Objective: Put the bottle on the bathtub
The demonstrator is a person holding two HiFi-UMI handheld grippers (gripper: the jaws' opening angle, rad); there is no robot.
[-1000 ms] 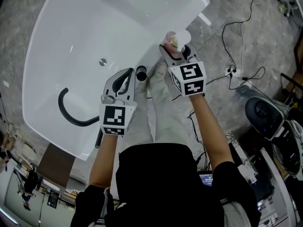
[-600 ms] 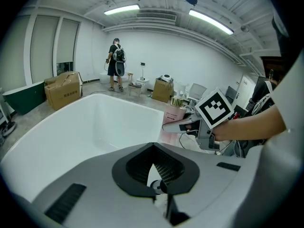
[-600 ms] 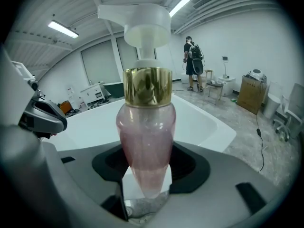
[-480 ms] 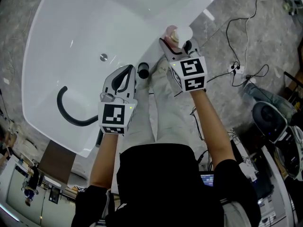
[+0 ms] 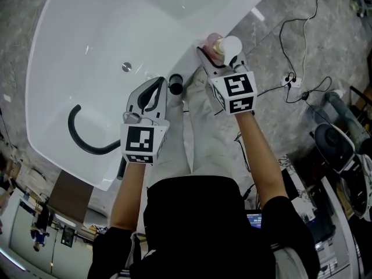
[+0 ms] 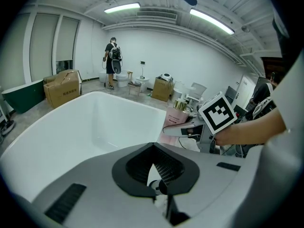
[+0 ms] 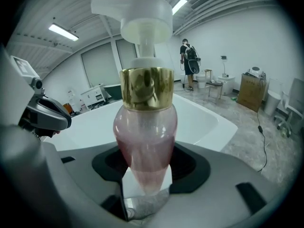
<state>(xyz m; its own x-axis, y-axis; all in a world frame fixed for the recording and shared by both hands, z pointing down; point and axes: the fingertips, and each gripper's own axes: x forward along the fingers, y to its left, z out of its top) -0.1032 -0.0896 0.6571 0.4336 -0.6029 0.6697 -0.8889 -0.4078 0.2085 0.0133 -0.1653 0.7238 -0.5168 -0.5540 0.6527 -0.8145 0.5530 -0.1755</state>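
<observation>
Your right gripper (image 5: 215,58) clamps the pink pump bottle (image 7: 145,137) upright at the bathtub (image 5: 87,51) rim, while your left gripper (image 5: 157,85) hovers nearby, jaws together, empty

The left tongs (image 5: 157,86) and right tongs (image 5: 218,54) are pale grey shells with black ribbed pads (image 6: 164,167), each backed by a white cube (image 5: 144,145) of black square markers (one per face). Black short-sleeved top (image 5: 203,225), pale trousers (image 5: 200,132).

We see a translucent pink bottle (image 7: 145,141) with a gold collar and white pump, a white bathtub (image 5: 87,68), a black hose (image 5: 81,138), black-and-white square-patterned marker cubes (image 5: 145,143), and a mottled grey floor (image 5: 290,16).
</observation>
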